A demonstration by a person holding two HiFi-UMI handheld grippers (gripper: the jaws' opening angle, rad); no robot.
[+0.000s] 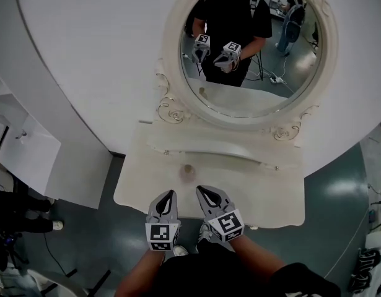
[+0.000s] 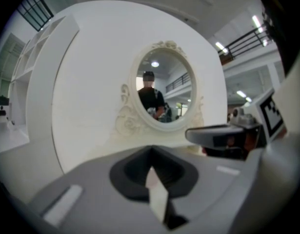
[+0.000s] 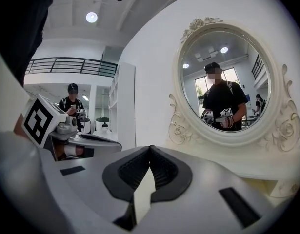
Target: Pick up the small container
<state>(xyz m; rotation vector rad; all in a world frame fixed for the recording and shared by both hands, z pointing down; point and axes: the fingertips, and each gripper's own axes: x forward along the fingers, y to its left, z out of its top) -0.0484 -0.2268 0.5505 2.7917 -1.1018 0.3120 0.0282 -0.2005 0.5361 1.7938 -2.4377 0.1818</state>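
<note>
at the near edge of the white dressing table [image 1: 264, 197] both claws are shut, tips meeting, with nothing between them. the left gripper [image 1: 170, 196] and the right gripper [image 1: 202, 192] sit side by side and point across the top toward the mirror. each gripper's own view confirms this: the left gripper's [image 2: 150, 151] dark pads meet at a point, and so do the right gripper's [image 3: 150, 148].

the small round brownish container [image 1: 189, 169] stands alone on the table top. it is ahead of the two claws, about midway between their lines, and just in front of the raised curved ledge [image 1: 209, 147] at the back edge. neither gripper view shows it.

the step in hand looks like the approach. to do it well, i would pick one claw and open it wide before it gets near. bring it in low and nearly level so the pads pass either side of the container. close gently on its walls, since so light a thing would likely skid or tip if nudged. then lift straight up, clear of the ledge.

the top is bare and pale, otherwise uncluttered. behind the back edge rises an oval mirror in an ornate white frame [image 1: 171, 73], which reflects the person holding the grippers. it is set against a curved white panel [image 1: 85, 54]. a white shelf unit [image 1: 23, 147] stands to the left, and the floor [image 1: 339, 190] is dark grey-green. in the right gripper view another person [image 3: 71, 101] stands far off.
</note>
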